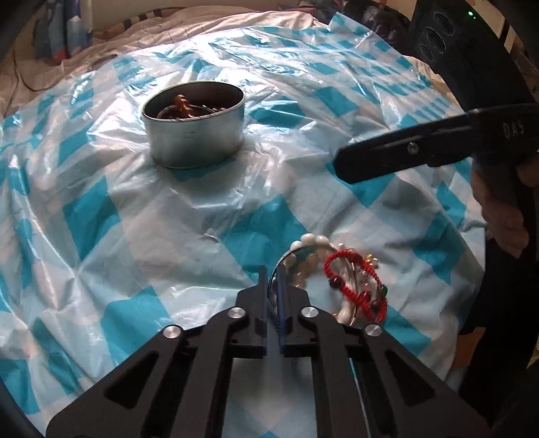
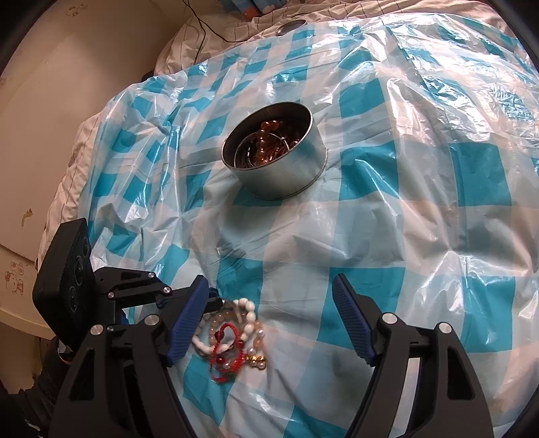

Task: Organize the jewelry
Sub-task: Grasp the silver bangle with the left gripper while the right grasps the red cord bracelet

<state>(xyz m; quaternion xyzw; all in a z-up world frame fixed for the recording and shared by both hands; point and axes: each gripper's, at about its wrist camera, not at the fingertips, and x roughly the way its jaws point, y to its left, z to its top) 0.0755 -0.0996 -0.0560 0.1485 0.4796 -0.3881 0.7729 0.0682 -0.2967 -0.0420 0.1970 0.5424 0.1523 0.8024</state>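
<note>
A round metal tin (image 1: 194, 129) holding amber beads and other jewelry stands on the blue-and-white checked plastic sheet; it also shows in the right wrist view (image 2: 274, 151). A pile of jewelry lies near me: a thin silver bangle (image 1: 281, 261), a white bead bracelet (image 1: 313, 241) and a red cord bracelet (image 1: 353, 286), also seen in the right wrist view (image 2: 229, 337). My left gripper (image 1: 272, 286) is shut on the silver bangle's edge. My right gripper (image 2: 269, 320) is open, above the sheet just right of the pile; it shows in the left wrist view (image 1: 343, 161).
The checked plastic sheet (image 2: 404, 202) covers a soft bed with wrinkles. A cream wall or cabinet (image 2: 50, 101) stands at the left. A cable (image 2: 202, 30) and a small round object (image 2: 291, 25) lie on the bedding at the far side.
</note>
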